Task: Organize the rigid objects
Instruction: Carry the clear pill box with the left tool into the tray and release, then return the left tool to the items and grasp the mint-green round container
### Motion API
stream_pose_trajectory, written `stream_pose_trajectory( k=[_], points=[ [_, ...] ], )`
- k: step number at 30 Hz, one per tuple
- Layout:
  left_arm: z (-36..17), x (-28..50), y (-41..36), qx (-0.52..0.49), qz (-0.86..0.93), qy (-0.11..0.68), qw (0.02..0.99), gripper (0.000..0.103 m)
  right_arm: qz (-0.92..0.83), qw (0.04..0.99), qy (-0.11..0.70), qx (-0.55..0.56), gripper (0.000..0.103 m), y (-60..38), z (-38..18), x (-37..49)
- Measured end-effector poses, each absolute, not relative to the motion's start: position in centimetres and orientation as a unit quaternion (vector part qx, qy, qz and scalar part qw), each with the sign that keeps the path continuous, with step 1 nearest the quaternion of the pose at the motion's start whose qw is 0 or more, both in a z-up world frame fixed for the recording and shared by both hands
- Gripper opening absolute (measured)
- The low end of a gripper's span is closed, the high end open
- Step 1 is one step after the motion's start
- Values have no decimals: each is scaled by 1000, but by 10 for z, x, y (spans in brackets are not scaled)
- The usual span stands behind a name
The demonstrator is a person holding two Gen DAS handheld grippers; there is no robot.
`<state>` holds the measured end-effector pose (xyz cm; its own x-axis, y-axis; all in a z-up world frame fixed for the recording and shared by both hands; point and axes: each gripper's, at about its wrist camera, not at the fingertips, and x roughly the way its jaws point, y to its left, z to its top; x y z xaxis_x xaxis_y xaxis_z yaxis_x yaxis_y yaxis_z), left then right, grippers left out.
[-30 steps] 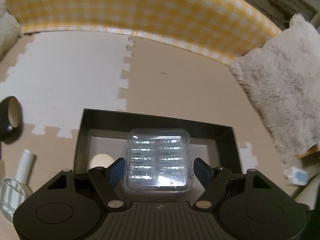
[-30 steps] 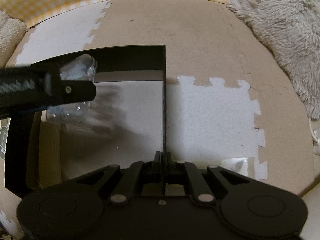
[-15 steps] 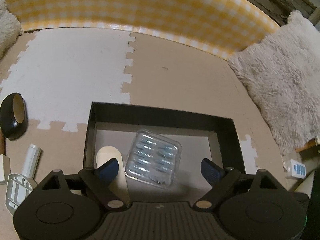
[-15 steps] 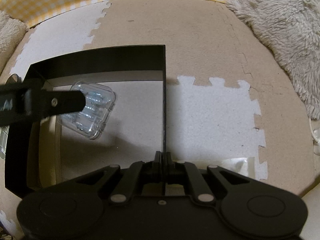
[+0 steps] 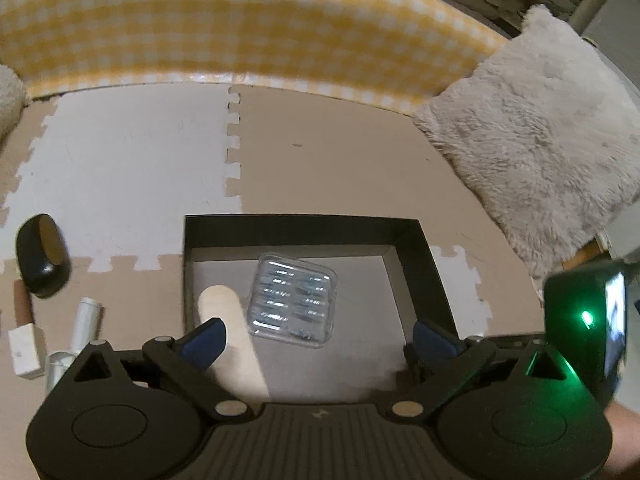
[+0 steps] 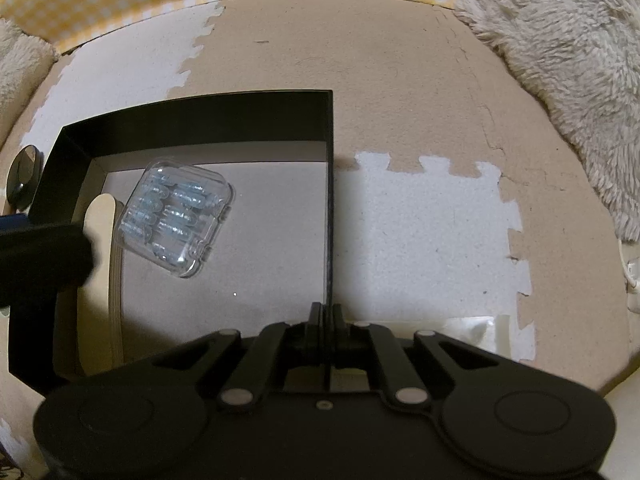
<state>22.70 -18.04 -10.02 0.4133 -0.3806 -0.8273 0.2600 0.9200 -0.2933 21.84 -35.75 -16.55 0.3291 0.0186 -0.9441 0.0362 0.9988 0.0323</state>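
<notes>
A clear plastic case [image 5: 292, 300] of small metal parts lies tilted on the grey floor of a black box [image 5: 300, 224], beside a flat wooden stick [image 5: 224, 320]. My left gripper [image 5: 318, 340] hovers above the box's near side. Its jaws are opening wide, and the blue pads [image 5: 204, 338] touch nothing. In the right wrist view the case [image 6: 176, 216] and the stick [image 6: 98, 240] sit at the box's [image 6: 200, 112] left end. My right gripper [image 6: 326, 316] is shut on the box's thin right wall. A dark part of the left gripper [image 6: 40, 252] crosses the left edge.
Left of the box lie a black oval object [image 5: 40, 256], a white tube [image 5: 86, 320] and a small white block [image 5: 24, 348]. A fluffy cushion [image 5: 540, 152] fills the right, a yellow checked cloth [image 5: 240, 28] the back. Puzzle foam tiles [image 5: 120, 160] cover the floor.
The left gripper let go of the clear case, which now lies in the box. The jaws spread wider and the gripper drew up and back. The right gripper stayed put.
</notes>
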Motion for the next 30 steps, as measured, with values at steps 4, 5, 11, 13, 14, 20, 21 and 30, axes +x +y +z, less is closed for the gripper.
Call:
stream_pose_trajectory(
  k=[4,5,11,13,14,20,21,30],
  points=[
    [-92,218,-166,-46,-195,503,840,102,-6,815,579,21,5,-357,-165,218],
    [-90,216,-161,-43,-198,501,841,103,-6,815,579,20,5,-356,-165,218],
    [-70,210,-131,-15,-212,478,852,103,-6,815,579,18,6,-355,-165,218],
    [-64,209,-120,-11,-213,469,857,103,-6,815,579,17,6,-354,-165,218],
    [-61,210,-114,-8,-212,463,861,103,-6,815,579,17,6,-354,-165,218],
    [-51,217,-79,18,-203,434,878,103,-7,815,579,14,6,-353,-165,218],
    [-52,219,-72,23,-199,432,879,103,-7,815,579,15,6,-353,-165,218],
    [-64,234,-3,40,-159,413,896,103,-7,815,579,14,6,-353,-165,217]
  ],
)
